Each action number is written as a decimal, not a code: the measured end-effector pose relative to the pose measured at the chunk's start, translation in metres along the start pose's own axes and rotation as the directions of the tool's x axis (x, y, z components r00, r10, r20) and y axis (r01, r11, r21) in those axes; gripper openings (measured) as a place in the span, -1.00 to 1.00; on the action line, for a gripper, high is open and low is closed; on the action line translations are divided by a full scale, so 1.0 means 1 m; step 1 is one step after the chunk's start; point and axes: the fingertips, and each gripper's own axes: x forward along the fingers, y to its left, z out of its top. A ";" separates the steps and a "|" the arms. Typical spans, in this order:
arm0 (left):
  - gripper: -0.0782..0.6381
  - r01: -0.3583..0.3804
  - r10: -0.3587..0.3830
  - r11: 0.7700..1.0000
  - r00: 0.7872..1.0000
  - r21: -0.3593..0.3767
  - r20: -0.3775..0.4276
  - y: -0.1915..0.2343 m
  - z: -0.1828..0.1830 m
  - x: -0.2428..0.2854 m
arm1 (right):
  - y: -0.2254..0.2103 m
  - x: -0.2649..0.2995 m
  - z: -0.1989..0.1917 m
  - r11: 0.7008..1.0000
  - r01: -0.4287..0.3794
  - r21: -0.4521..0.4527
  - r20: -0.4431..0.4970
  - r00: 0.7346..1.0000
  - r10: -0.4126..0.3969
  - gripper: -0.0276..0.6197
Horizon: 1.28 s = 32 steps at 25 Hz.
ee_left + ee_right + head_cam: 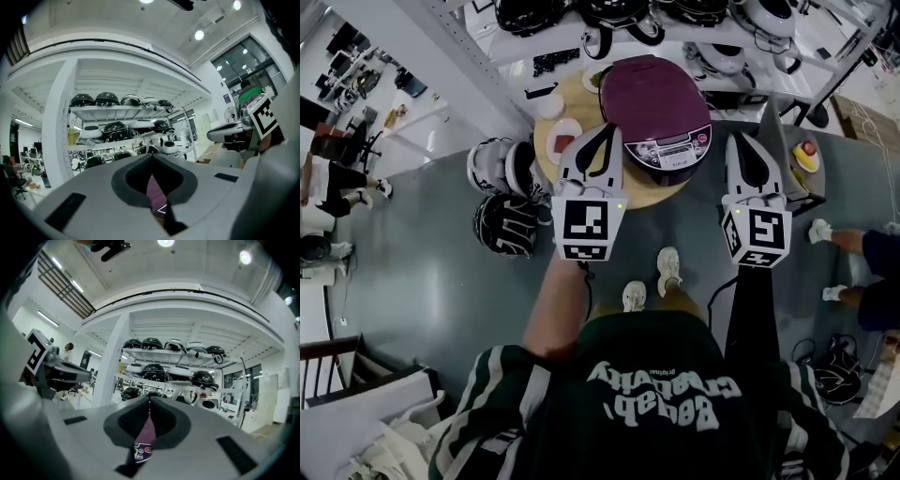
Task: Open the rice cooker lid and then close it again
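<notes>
The purple rice cooker (656, 111) stands with its lid down on a round wooden table (546, 157), its control panel (675, 150) facing me. My left gripper (607, 128) is shut and empty, its tips at the cooker's front left edge. My right gripper (742, 139) is also shut and empty, just right of the cooker and apart from it. In the left gripper view the jaws (151, 157) meet, with a sliver of the purple cooker (153, 190) below them. In the right gripper view the closed jaws (149, 401) frame the cooker's panel (143, 449).
A small white bowl (550, 105) and a plate with something red (564, 137) sit on the table's left side. Helmets (504, 223) lie on the floor to the left. A shelf of helmets (675, 14) stands behind. A grey table (787, 141) stands at right.
</notes>
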 end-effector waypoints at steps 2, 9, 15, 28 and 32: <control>-0.78 -0.017 0.017 1.000 1.000 -0.003 -0.002 0.001 0.002 0.010 | -0.007 0.012 -0.001 1.000 -0.019 -0.001 0.004 1.000 0.019 -0.87; -0.78 -0.089 0.089 0.996 0.996 0.005 0.000 0.002 0.013 0.050 | -0.034 0.056 0.005 0.995 -0.104 0.008 0.043 0.994 0.103 -0.86; -0.78 -0.161 0.161 0.987 0.987 0.005 0.010 0.003 0.018 0.081 | -0.050 0.090 0.003 0.980 -0.196 0.016 0.077 0.978 0.194 -0.76; -0.78 -0.225 0.225 0.974 0.974 0.004 -0.011 0.003 0.002 0.109 | -0.045 0.132 -0.023 0.914 -0.393 0.096 0.054 0.919 0.389 -0.72; -0.78 -0.218 0.218 0.976 0.976 -0.002 -0.026 0.006 -0.008 0.111 | -0.016 0.135 -0.043 0.861 -0.493 0.124 -0.022 0.866 0.499 -0.69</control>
